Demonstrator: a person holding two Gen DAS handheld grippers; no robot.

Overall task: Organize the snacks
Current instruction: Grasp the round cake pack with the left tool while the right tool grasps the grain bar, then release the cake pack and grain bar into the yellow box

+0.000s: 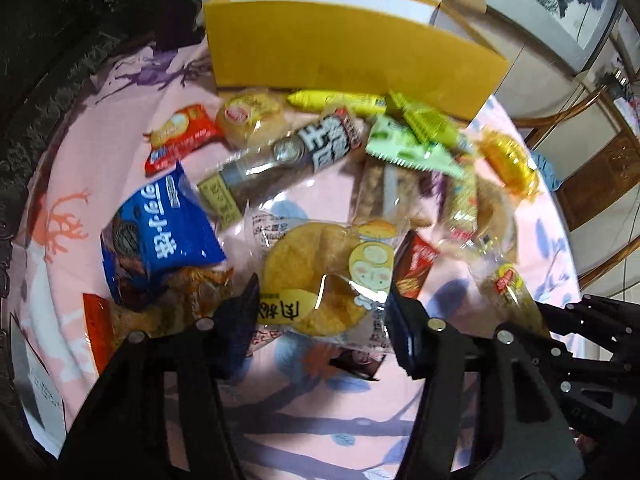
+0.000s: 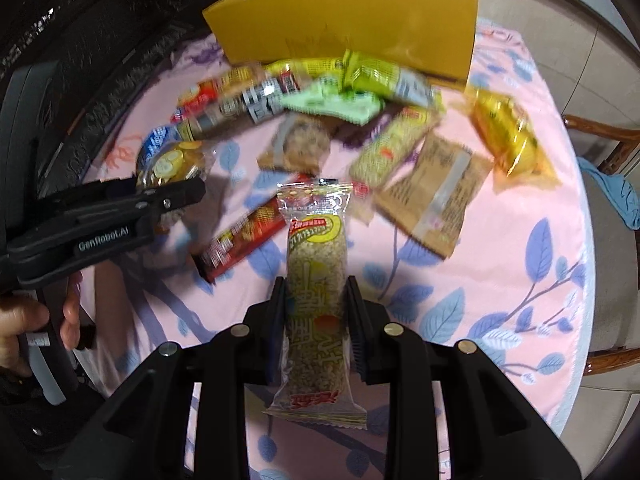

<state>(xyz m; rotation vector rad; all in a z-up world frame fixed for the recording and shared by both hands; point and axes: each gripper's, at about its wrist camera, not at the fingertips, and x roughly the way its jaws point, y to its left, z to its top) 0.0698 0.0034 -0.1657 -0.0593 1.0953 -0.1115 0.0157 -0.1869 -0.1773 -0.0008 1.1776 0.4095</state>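
My left gripper (image 1: pixel 320 304) is shut on a clear packet holding a round yellow cracker (image 1: pixel 308 276) with a cartoon face, gripped by its two sides just above the pink cloth. The right wrist view shows that gripper (image 2: pixel 188 192) at the left with the same packet (image 2: pixel 172 164) in it. My right gripper (image 2: pixel 316 292) is shut on a long rice-crisp bar (image 2: pixel 316 264) in clear wrap, held lengthwise off the table. A yellow open box (image 1: pixel 340 48) (image 2: pixel 352 24) stands at the far side. Several loose snacks lie in front of it.
A round table with a pink leaf-print cloth (image 2: pixel 500 280) bears a blue packet (image 1: pixel 160 232), a red packet (image 1: pixel 180 136), a red-brown bar (image 2: pixel 240 236), a brown packet (image 2: pixel 432 196) and a yellow packet (image 2: pixel 508 136). A wooden chair (image 2: pixel 608 148) stands at the right; a hand (image 2: pixel 24 320) holds the left gripper.
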